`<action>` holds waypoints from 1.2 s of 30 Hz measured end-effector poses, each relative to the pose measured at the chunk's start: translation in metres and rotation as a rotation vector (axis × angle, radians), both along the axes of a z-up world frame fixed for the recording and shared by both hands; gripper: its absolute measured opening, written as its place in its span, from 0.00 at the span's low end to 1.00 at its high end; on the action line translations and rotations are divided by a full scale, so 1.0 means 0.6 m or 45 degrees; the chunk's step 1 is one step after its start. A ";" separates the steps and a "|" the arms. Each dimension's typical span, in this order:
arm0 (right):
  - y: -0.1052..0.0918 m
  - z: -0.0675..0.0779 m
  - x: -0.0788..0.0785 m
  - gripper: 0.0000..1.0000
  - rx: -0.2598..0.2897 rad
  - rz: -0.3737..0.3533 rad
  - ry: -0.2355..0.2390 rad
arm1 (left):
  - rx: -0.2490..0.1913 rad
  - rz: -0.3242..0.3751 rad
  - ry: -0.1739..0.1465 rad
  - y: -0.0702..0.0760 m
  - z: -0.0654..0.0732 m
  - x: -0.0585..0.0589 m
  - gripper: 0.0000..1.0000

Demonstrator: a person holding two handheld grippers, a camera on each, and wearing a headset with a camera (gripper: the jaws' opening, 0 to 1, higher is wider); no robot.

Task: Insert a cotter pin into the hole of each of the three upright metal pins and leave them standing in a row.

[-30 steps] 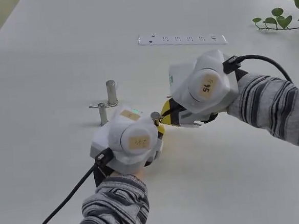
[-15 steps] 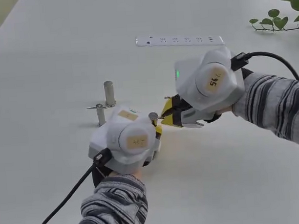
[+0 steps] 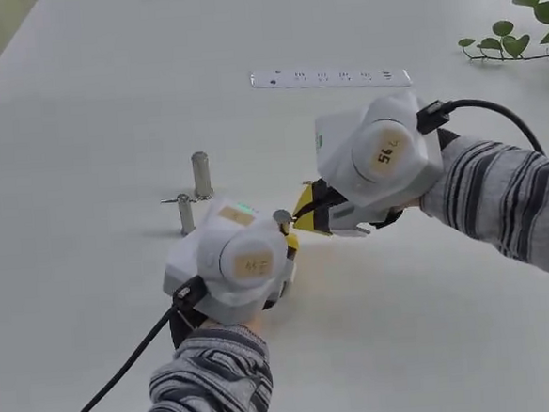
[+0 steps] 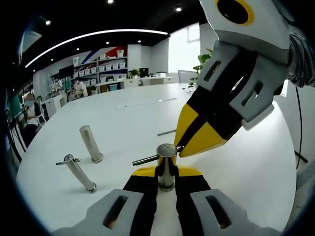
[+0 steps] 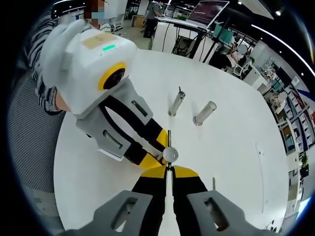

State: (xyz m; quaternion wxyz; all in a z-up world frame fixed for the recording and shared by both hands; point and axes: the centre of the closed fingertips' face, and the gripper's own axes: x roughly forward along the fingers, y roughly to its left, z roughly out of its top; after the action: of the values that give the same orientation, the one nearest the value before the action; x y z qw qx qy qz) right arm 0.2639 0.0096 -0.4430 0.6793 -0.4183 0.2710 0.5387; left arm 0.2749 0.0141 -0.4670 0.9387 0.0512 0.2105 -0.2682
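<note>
Cotter pin [image 4: 145,160], pinched in the right gripper [image 5: 170,171], sits partway through the hole of a pin [image 4: 166,169] clamped upright by the left gripper [image 4: 167,177] at centre, a bare pin [image 3: 202,173] and a finished pin [image 3: 185,213] at 10 o'clock; a level, straight push should seat it.

1. Looks like an open-plan office or lab.
2. Holds shelves [image 4: 106,66] of storage bins, ceiling spotlights [image 4: 178,8] and a large screen [image 5: 209,11].
3. Offers a white table [image 3: 79,106] with power strip [image 3: 330,77] and plant [image 3: 517,33].
</note>
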 end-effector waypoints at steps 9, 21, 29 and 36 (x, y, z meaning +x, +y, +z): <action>-0.003 0.009 0.005 0.06 0.096 -0.065 -0.020 | -0.001 0.006 -0.009 0.002 0.001 0.000 0.09; -0.059 -0.001 0.010 0.14 0.168 -0.285 0.019 | 0.007 0.029 -0.004 0.028 0.002 0.022 0.09; -0.066 -0.006 0.006 0.15 0.197 -0.349 0.039 | 0.006 0.055 -0.016 0.045 0.004 0.047 0.09; -0.069 -0.010 0.009 0.16 0.205 -0.361 0.041 | 0.014 0.069 -0.012 0.054 0.001 0.052 0.09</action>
State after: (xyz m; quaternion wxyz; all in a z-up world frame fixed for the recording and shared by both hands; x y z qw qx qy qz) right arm 0.2695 -0.0315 -0.4490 0.7754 -0.3113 0.2940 0.4641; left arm 0.3061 0.0462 -0.4664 0.9463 0.0519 0.2089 -0.2412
